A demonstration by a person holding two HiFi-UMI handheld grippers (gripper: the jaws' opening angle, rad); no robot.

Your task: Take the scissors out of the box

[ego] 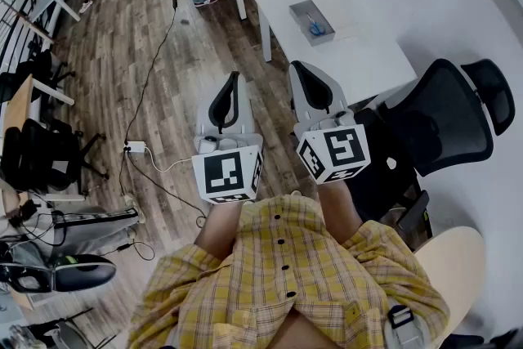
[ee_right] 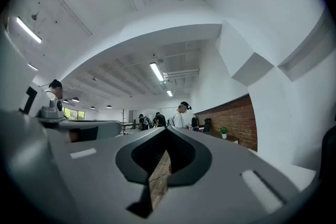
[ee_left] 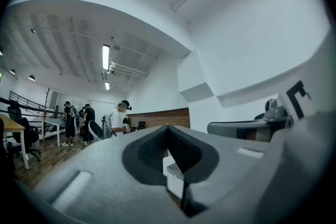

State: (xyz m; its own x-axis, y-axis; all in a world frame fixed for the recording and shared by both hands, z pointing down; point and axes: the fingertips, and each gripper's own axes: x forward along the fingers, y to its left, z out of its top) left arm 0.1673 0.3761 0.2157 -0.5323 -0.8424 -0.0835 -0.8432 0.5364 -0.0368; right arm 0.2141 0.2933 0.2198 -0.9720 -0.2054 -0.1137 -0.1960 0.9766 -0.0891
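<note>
1. The blue-handled metal scissors (ego: 315,27) are small and far off in the head view. The blue handles read clearly, but the blades are only a faint thin line.
2. Neither gripper view shows the scissors. Each gripper's own grey body fills the lower half of its view.
3. The person's hands are hidden behind the marker cubes, above the yellow checked shirt (ego: 286,282).
4. The scissors lie inside the shallow grey rectangular box (ego: 299,11). The box sits on the white counter (ego: 359,53), at about 1 o'clock from the right gripper (ego: 297,65) and well apart from it.
5. Their long axis runs roughly from 11 o'clock to 5 o'clock, with the handles at the 5 o'clock end.
6. The left gripper (ee_left: 168,131) has its jaws clenched with the tips meeting, and it grasps nothing. A sliver of white counter shows through the slit below the tips.
7. The right gripper (ee_right: 167,131) is also clenched and holds nothing. Brown wooden floor (ee_right: 157,181) shows through its slit.
8. A black mesh office chair (ego: 445,114) stands at 3 o'clock from the right gripper.
</note>
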